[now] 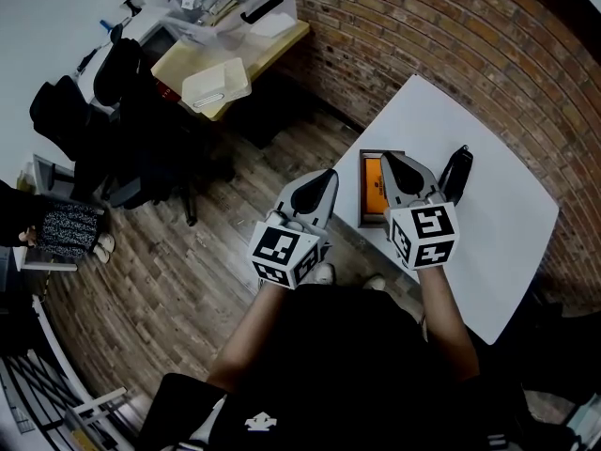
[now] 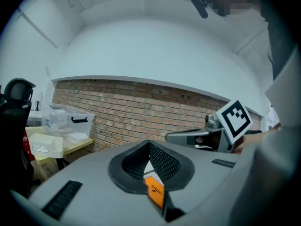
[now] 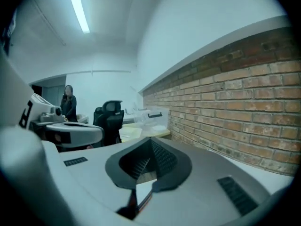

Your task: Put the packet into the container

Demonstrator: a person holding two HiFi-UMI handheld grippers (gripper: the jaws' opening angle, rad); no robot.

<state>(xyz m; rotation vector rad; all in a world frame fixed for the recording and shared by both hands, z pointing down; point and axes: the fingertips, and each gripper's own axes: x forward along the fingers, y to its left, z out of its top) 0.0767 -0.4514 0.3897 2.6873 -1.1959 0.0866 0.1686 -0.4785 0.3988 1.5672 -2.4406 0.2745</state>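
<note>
The packet (image 1: 373, 191) is lying flat inside the container (image 1: 362, 197). The packet is showing a bright orange face, rectangular in outline. In the left gripper view it is carrying small dark print near one end, too small to read. The container is presenting as a shallow, dark-rimmed rectangular tray. It is sitting at the edge of the white worktop (image 1: 493, 242), on the side nearest the wooden floor (image 1: 188, 280).

The left tool (image 1: 330, 174) is clenched, its jaw tips meeting with nothing gripped between them. It is hanging over the floor just off the worktop edge, pointing toward the container's near rim and standing apart from it. Below its closed tips, its own view is showing the orange packet.

The right tool (image 1: 386, 157) is likewise clenched, its jaws pressed together and empty. It is hovering over the container. In the head view it is covering the right side of the packet. Whether it is touching the packet cannot be determined.

A black pouch-like object (image 1: 457, 170) is lying on the worktop just beside the right tool, on the side away from the container. A brick wall (image 1: 451, 36) is running behind the worktop.
</note>
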